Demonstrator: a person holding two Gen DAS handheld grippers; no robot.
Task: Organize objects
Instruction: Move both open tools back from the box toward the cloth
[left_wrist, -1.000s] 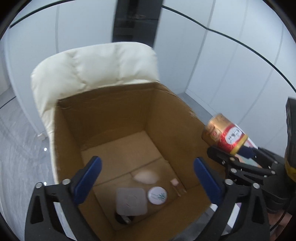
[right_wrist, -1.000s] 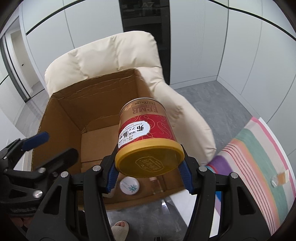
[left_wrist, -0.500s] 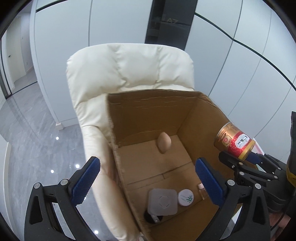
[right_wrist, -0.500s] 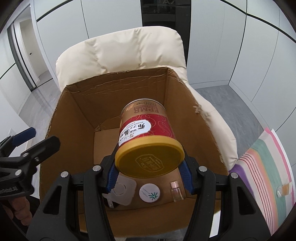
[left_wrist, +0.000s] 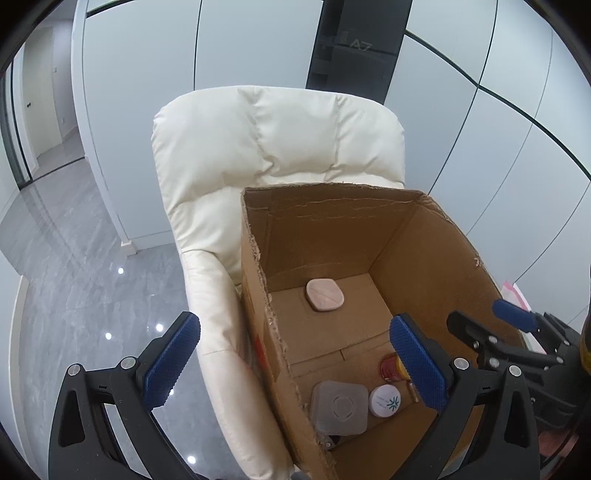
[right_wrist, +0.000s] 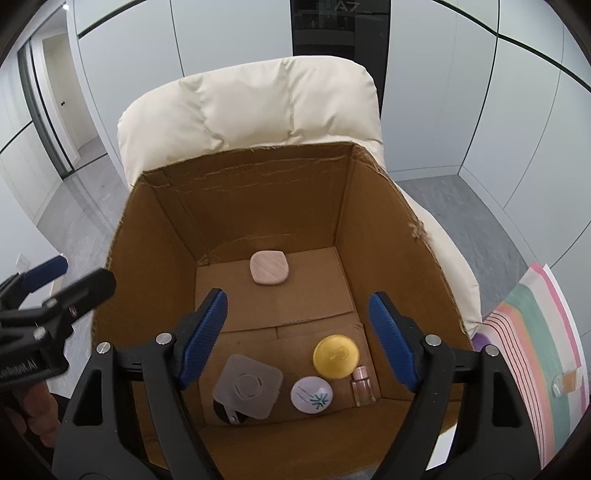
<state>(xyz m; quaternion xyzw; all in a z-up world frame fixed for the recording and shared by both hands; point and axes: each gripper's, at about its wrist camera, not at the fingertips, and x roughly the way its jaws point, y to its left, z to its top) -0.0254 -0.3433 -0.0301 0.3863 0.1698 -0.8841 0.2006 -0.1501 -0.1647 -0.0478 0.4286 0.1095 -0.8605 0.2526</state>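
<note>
An open cardboard box (right_wrist: 162, 266) sits on a cream armchair (right_wrist: 251, 110). On its floor stands a red can with a yellow lid (right_wrist: 336, 356), upright beside a white round lid (right_wrist: 311, 394), a small glass bottle (right_wrist: 363, 386) and a grey square container (right_wrist: 249, 386). A pink square pad (right_wrist: 269, 267) lies flat near the back wall. My right gripper (right_wrist: 299, 339) hangs over the box, its jaws opening with nothing between them. My left gripper (left_wrist: 295, 363) is open and empty above the box's left wall (left_wrist: 258, 295); the can (left_wrist: 391, 365) peeks out behind its right finger.
A striped mat (right_wrist: 535, 350) lies on the grey floor to the right of the chair, with a small object on it. White wall panels and a dark door stand behind the chair. A hand holds the left gripper's handle at the lower left.
The right gripper has let go of the red can, which now stands on the box floor. The pink pad has dropped and lies flat. The left gripper has shifted left over the box wall.
</note>
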